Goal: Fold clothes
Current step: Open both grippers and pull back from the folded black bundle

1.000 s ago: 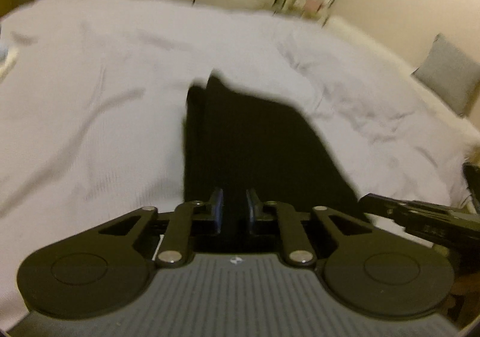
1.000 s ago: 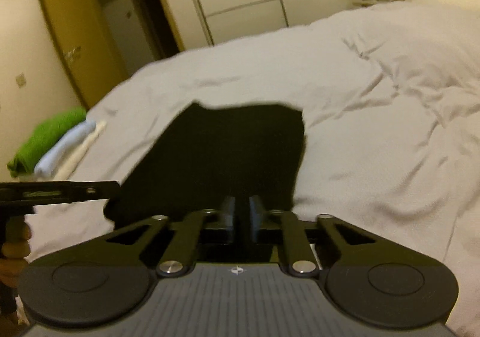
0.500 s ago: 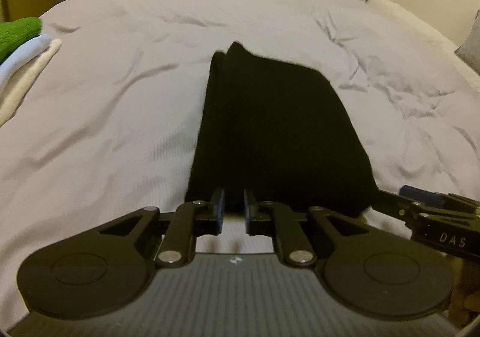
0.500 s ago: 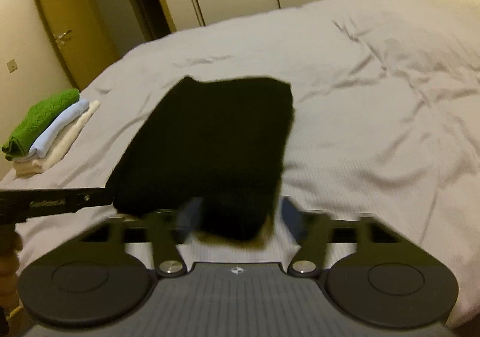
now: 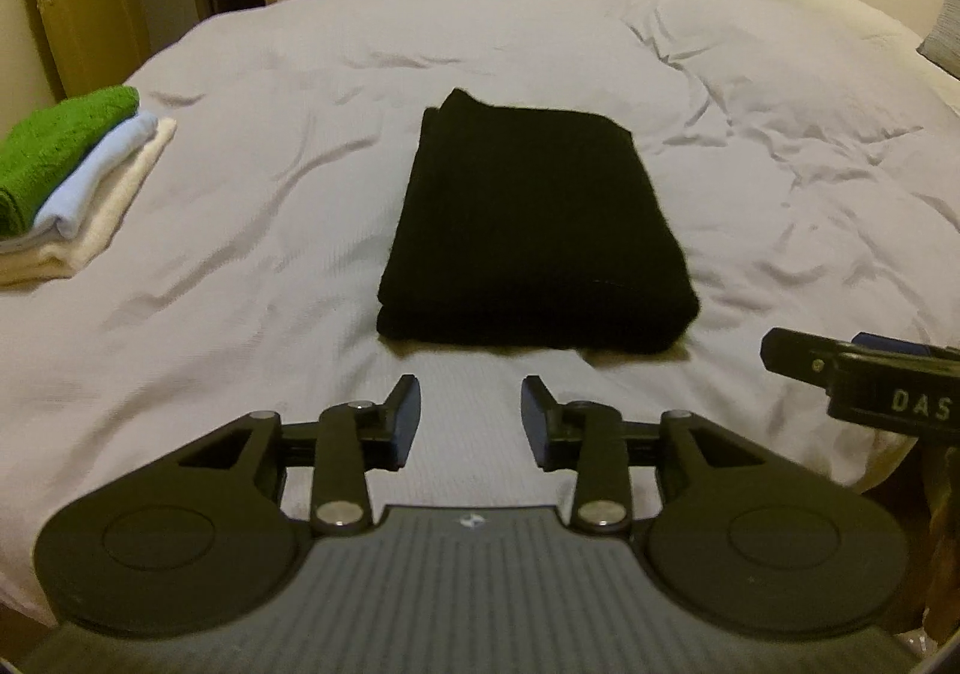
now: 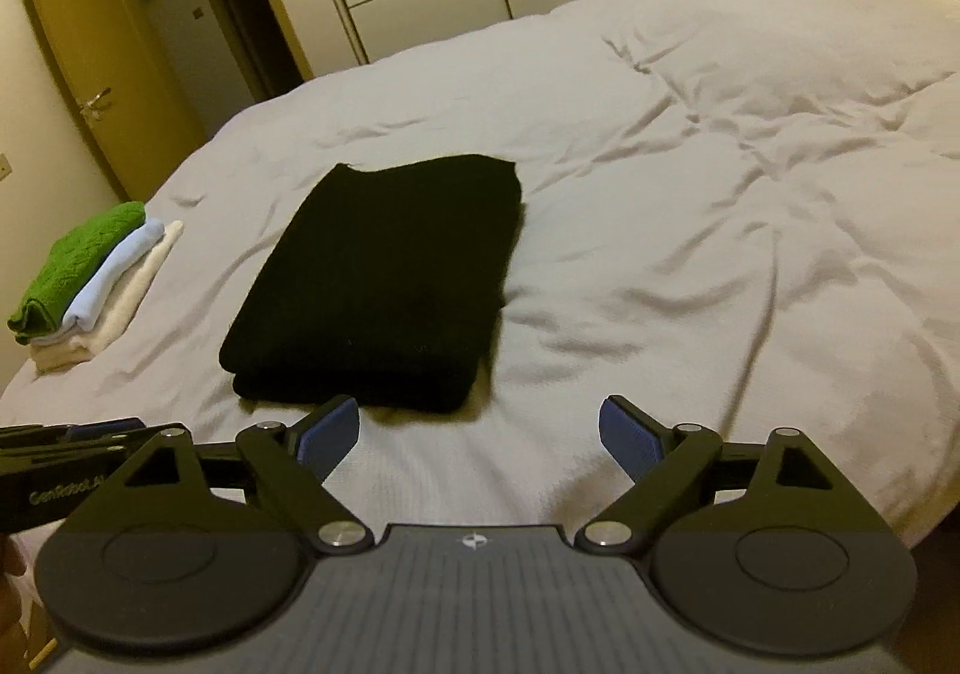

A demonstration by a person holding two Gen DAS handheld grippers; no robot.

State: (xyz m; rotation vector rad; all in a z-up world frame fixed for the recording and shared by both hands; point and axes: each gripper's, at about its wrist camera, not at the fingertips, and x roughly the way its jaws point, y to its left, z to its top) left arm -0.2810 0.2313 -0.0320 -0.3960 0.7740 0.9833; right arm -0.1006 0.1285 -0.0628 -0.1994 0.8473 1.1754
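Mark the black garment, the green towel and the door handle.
black garment [image 5: 534, 218], left wrist view, middle of its top layer
green towel [image 5: 54, 146], left wrist view, top face, uppermost in the stack
door handle [image 6: 96, 98], right wrist view, on the lever

A wide bed [image 5: 252, 146] covered by a pale, wrinkled duvet fills most of both views, with deeper creases toward the upper right of the frame. A black garment [image 5: 528, 230], folded into a neat thick rectangle, lies flat on the duvet near the centre. Well apart from it, at the left edge of the frame, sits a small stack of folded cloths [image 5: 72, 188]: green on top, light blue beneath, cream at the bottom.
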